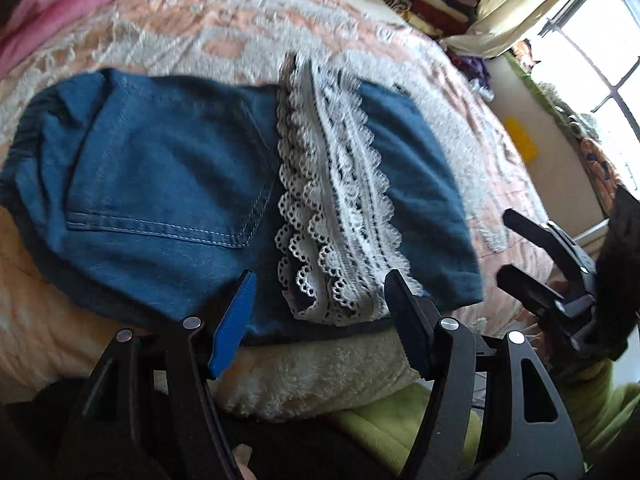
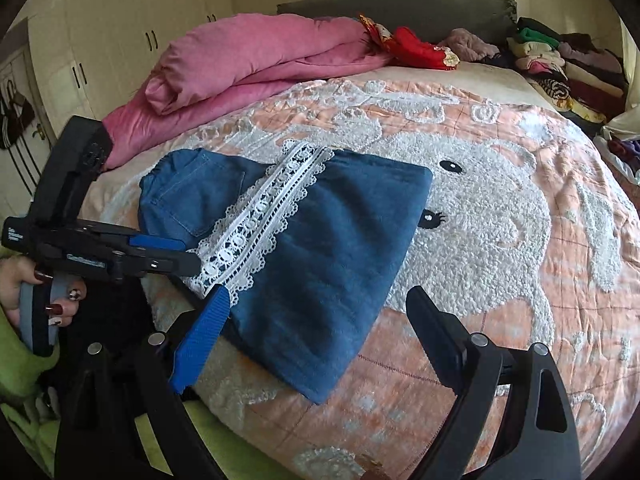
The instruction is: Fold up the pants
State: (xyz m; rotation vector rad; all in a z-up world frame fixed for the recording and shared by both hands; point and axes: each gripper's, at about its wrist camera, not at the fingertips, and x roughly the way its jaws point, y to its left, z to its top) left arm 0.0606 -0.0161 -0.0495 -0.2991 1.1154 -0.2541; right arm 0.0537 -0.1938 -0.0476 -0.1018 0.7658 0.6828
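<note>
The blue denim pants [image 1: 168,168] lie folded on the bed, with a white lace trim band [image 1: 340,208] across them. They also show in the right wrist view [image 2: 328,248], lace [image 2: 256,220] running diagonally. My left gripper [image 1: 320,304] is open, fingers hovering over the near edge of the pants at the lace. In the right wrist view it [image 2: 188,254] comes in from the left beside the lace. My right gripper [image 2: 320,320] is open and empty above the pants' near right part. It shows at the right in the left wrist view [image 1: 508,244].
The bedspread [image 2: 500,216] is peach with a white fluffy animal pattern. A pink duvet [image 2: 248,60] lies at the back left. Stacked clothes [image 2: 560,64] sit at the back right. A window [image 1: 600,52] is at the right. Green fabric [image 1: 400,420] lies at the near edge.
</note>
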